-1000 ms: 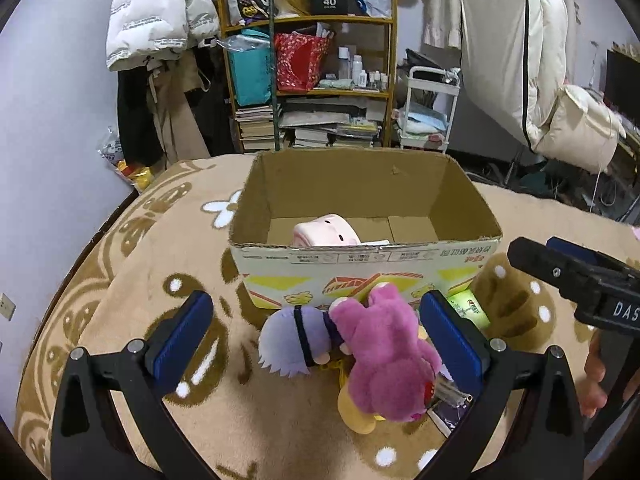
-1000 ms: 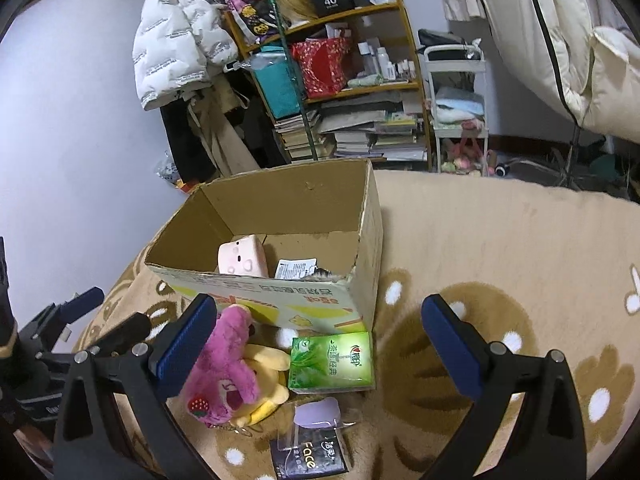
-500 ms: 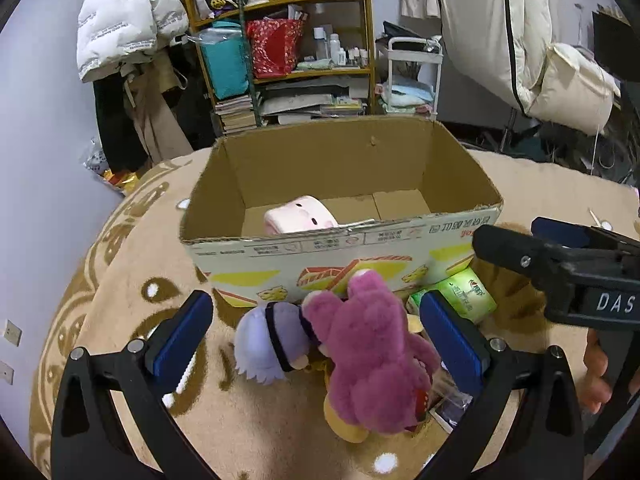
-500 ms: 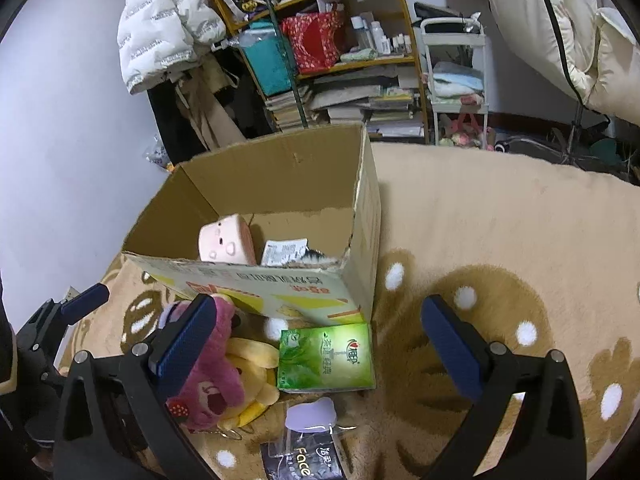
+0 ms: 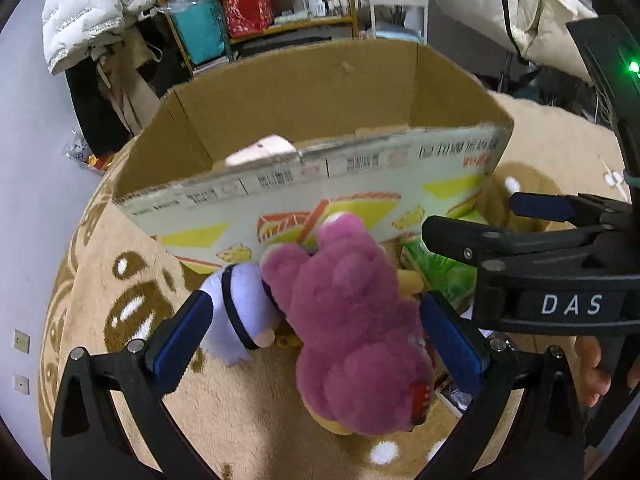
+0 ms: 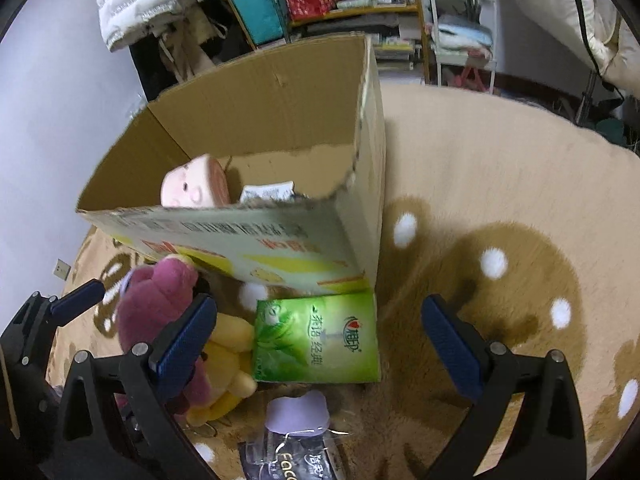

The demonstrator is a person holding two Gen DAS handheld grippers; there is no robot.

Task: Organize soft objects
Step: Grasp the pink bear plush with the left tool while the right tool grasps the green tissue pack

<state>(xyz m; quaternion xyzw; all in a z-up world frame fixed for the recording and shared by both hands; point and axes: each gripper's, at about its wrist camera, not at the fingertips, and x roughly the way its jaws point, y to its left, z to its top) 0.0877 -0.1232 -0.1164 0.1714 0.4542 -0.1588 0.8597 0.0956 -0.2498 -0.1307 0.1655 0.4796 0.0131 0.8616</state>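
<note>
A pink plush bear lies on the rug in front of a cardboard box, beside a pale purple plush and over a yellow plush. My left gripper is open, its pads on either side of the bear and purple plush. My right gripper is open above a green tissue pack. A pink plush toy sits inside the box. The pink bear also shows in the right wrist view.
A beige patterned rug covers the floor. A dark packet and a purple item lie near the tissue pack. Cluttered shelves, hanging coats and a white cart stand behind the box.
Both grippers have moved down and forward toward the toys. The left gripper's pads now bracket the pink bear. The right gripper has closed in on the green tissue pack.
</note>
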